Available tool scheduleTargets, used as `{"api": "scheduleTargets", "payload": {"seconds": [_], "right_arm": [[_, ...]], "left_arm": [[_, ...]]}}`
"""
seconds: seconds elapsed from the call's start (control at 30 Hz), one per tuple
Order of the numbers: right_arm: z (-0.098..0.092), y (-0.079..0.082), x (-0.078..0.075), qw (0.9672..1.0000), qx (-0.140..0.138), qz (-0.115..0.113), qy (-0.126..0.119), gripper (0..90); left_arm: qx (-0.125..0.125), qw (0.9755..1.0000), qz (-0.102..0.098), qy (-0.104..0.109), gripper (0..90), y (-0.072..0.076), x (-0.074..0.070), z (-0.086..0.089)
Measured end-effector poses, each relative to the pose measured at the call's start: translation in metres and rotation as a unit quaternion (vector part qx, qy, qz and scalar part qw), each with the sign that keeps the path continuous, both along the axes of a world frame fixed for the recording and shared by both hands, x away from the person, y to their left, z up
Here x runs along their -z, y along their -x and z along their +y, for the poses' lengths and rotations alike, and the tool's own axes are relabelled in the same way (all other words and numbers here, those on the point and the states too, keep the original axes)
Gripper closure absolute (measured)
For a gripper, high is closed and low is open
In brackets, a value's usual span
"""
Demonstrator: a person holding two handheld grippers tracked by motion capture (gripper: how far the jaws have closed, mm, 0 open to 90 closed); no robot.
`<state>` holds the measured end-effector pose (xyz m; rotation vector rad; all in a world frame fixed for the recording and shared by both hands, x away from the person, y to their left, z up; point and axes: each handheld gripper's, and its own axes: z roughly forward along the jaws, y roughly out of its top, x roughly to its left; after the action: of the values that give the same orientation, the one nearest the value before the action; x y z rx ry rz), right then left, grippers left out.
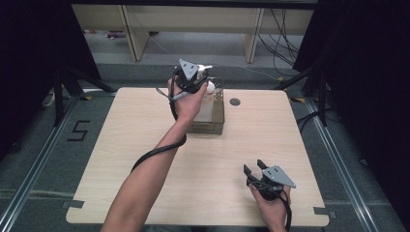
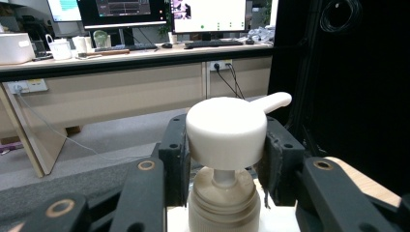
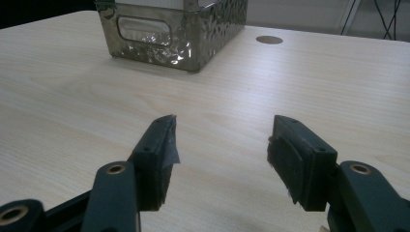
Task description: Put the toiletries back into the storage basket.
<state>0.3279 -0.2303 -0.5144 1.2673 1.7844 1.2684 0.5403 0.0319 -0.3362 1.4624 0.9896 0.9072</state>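
High view: the left gripper (image 1: 192,77) hangs over the metal basket (image 1: 217,121) at the far middle of the bench (image 1: 145,159), at the pump bottle (image 1: 208,104) standing upright in it; the right gripper (image 1: 258,171) rests near the front edge, well apart.

Left gripper view: the jaws flank the white pump head (image 2: 227,133), clenched on its sides as far as I can tell, nozzle pointing away to the right, stem vertical.

Right gripper view: the jaws stand released with nothing between them, aimed at the basket (image 3: 193,34).
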Motion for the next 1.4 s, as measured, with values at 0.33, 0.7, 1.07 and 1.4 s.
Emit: {"api": "scheduleTargets", "payload": {"seconds": [0.33,0.7,1.07,1.4], "right_arm": [[-0.003,-0.001,0.000,0.9997,-0.005,-0.012,0.023,43.3],[-0.003,-0.001,-0.001,0.9997,-0.005,-0.010,0.021,43.3],[-0.003,-0.001,-0.001,0.9995,-0.008,-0.016,0.026,43.3],[-0.001,0.000,-0.001,0.9999,-0.006,-0.003,0.013,43.2]], "left_arm": [[-0.004,0.9999,0.011,-0.005,59.3,-0.001,0.011,0.001],[-0.005,0.9997,0.019,-0.011,59.2,-0.002,0.019,0.000],[-0.006,0.9996,0.026,-0.014,59.2,-0.002,0.024,0.001],[-0.005,0.9995,0.028,-0.012,59.3,-0.001,0.024,0.002]]}}
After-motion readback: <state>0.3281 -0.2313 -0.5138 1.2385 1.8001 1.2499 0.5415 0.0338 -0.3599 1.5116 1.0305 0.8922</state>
